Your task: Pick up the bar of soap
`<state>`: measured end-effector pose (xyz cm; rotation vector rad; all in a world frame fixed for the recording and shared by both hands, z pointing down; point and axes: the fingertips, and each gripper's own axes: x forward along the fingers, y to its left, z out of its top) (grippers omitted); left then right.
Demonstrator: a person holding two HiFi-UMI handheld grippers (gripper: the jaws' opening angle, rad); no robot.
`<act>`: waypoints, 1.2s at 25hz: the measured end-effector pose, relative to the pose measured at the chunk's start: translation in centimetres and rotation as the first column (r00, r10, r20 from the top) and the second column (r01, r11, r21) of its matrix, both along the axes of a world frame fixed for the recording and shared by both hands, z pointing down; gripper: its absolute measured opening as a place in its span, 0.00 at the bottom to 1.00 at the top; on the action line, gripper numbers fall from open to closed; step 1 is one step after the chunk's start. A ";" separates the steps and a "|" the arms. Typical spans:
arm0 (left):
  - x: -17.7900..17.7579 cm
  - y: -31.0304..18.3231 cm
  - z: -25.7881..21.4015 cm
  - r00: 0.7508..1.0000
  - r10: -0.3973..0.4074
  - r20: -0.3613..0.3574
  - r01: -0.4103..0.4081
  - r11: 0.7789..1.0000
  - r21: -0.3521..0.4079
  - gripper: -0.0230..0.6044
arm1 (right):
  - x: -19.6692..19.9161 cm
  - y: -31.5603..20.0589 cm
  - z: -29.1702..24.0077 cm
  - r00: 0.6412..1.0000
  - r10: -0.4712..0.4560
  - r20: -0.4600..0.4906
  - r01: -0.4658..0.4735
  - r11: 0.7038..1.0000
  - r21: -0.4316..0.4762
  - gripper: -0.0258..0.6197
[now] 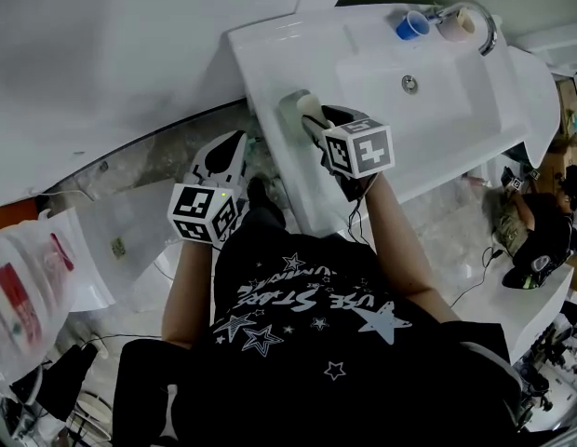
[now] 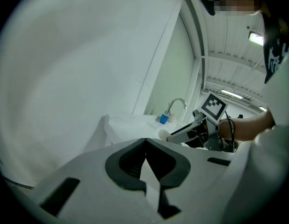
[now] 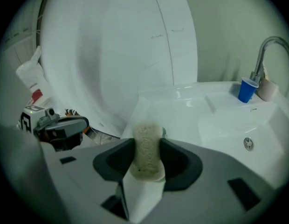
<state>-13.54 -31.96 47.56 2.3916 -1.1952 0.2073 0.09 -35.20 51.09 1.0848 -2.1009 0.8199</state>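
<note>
A pale, oval bar of soap [image 3: 147, 149] stands on edge between the dark pads of my right gripper [image 3: 147, 157], which is shut on it. In the head view the soap [image 1: 310, 108] pokes out past that gripper [image 1: 318, 124], just above the left rim of the white washbasin [image 1: 363, 82]. A small soap dish [image 1: 290, 103] lies under it on the rim. My left gripper [image 1: 225, 153] hangs lower left, off the basin, jaws shut and empty [image 2: 145, 146]. From the left gripper view the right gripper [image 2: 196, 129] shows with the soap's tip [image 2: 162, 134].
A blue cup [image 1: 412, 25] and a beige cup [image 1: 455, 23] stand by the chrome tap [image 1: 481, 17] at the basin's far end; the drain [image 1: 410, 84] sits mid-bowl. A white curved wall [image 1: 112, 54] rises left. Plastic bags [image 1: 28, 287] lie on the floor.
</note>
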 end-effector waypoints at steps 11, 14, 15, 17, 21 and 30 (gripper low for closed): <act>5.0 3.6 -2.8 1.000 -0.004 0.013 0.003 0.998 0.063 0.05 | 5.4 3.3 -5.0 0.971 0.065 0.231 -0.090 0.991 0.099 0.32; 6.4 5.2 -3.3 1.000 -0.012 0.011 0.011 0.997 0.071 0.05 | 6.8 5.0 -6.1 0.966 0.051 0.255 -0.087 0.988 0.131 0.32; 6.9 5.7 -3.4 1.000 -0.015 0.011 0.014 0.997 0.074 0.05 | 7.3 5.6 -6.4 0.964 0.049 0.261 -0.088 0.986 0.141 0.32; 7.7 6.9 -3.7 1.000 -0.019 0.011 0.018 0.997 0.081 0.05 | 8.3 6.8 -6.9 0.961 0.046 0.273 -0.092 0.983 0.159 0.32; 10.0 9.6 -4.0 1.000 -0.011 0.017 0.009 0.996 0.092 0.05 | 10.8 9.6 -7.4 0.953 0.053 0.299 -0.112 0.976 0.185 0.32; 15.7 17.4 -3.6 1.000 -0.009 0.025 0.006 0.996 0.092 0.05 | 16.6 17.8 -8.3 0.945 0.037 0.326 -0.122 0.962 0.245 0.32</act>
